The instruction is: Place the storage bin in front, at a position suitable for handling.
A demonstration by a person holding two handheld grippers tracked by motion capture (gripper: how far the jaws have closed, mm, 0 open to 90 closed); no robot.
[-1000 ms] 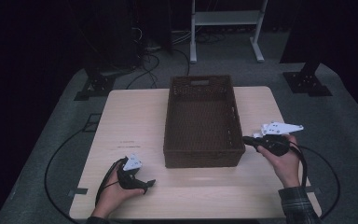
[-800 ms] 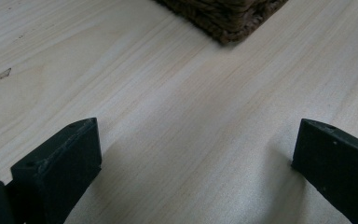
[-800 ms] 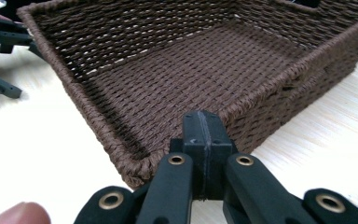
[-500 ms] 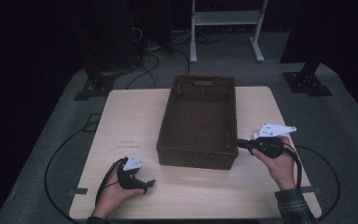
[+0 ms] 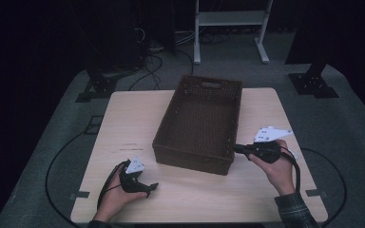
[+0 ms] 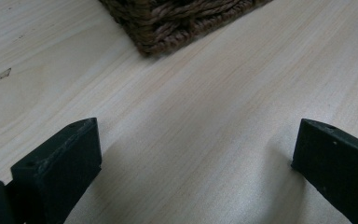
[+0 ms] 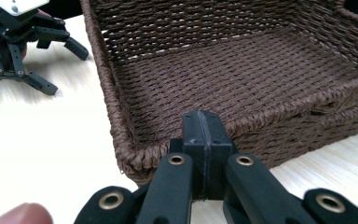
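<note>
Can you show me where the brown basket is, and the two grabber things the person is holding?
basket (image 5: pixel 197 121), high view, on its woven floor.
left gripper (image 5: pixel 148 187), high view, between the tips of its open fingers.
right gripper (image 7: pixel 204 135), right gripper view, where its two shut fingers meet.

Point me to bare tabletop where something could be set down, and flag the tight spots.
Widest bare patch: table left of the basket, above the left gripper. Another strip runs along the near edge between both hands. The basket floor is also empty. Tight: the basket's right near corner, where the shut right gripper sits against its wall, and the narrow strip right of the basket.
</note>
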